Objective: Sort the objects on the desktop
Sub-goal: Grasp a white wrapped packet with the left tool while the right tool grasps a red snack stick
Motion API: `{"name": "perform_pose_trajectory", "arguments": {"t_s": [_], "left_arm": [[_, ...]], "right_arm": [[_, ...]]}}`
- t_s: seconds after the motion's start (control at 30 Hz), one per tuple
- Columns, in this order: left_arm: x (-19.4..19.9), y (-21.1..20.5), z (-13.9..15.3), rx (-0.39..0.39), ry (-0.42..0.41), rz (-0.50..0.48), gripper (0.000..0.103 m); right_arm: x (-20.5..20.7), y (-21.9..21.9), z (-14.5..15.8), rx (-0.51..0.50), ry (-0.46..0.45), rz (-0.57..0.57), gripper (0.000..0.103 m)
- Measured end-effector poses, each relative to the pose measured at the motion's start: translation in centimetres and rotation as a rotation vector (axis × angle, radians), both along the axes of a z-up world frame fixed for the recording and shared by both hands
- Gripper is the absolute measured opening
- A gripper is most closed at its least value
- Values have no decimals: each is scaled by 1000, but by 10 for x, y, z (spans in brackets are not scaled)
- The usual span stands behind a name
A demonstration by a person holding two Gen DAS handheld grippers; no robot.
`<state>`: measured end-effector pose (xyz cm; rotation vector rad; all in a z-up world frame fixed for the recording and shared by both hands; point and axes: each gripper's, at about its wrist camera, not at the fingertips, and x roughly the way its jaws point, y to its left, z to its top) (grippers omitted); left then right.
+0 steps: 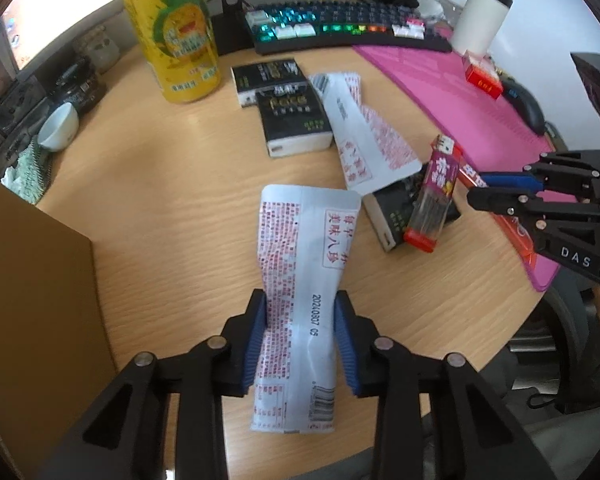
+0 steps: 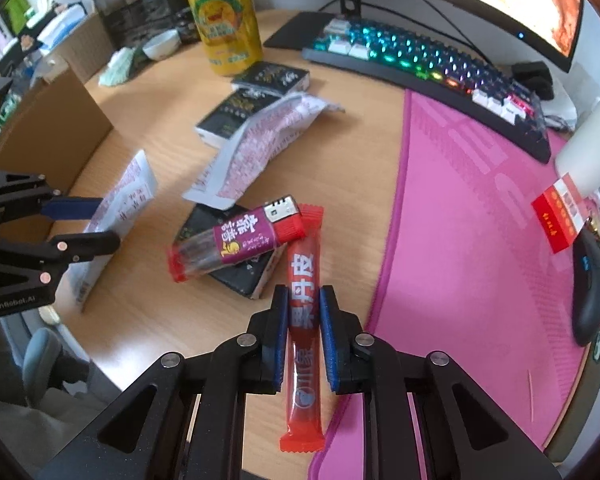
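Observation:
A white sachet [image 1: 300,240] with red print lies lengthwise on the wooden desk [image 1: 180,208], and my left gripper [image 1: 300,298] is shut on its lower half, pinching it narrow between the blue pads. The right wrist view shows the same left gripper [image 2: 104,222] holding the sachet [image 2: 132,192] at the left. My right gripper [image 2: 303,294] is shut on a long red snack stick [image 2: 304,256] at the pink mat's edge. From the left wrist view, the right gripper [image 1: 478,188] reaches in from the right.
A purple and red lighter [image 2: 236,244] lies on a black box [image 2: 240,276] beside the stick. More black boxes [image 1: 292,120] and another white sachet [image 1: 364,132] lie mid-desk. A yellow can [image 1: 176,36], keyboard [image 1: 340,24], pink mat [image 1: 460,92] and cardboard box [image 1: 32,280] ring the area.

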<state>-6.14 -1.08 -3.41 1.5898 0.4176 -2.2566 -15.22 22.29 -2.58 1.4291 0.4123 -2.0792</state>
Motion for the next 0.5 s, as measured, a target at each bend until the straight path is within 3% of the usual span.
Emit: {"name": "perform_pose_trajectory", "arguments": {"t_s": [0.33,0.5], "left_arm": [[6,-3,12,-8,16,14,37],[16,-4,35,-7,63,10,36]], "right_arm": [[2,6,-4,6,-14,-24,17],[2,5,19,-10,13,-25,17]]}}
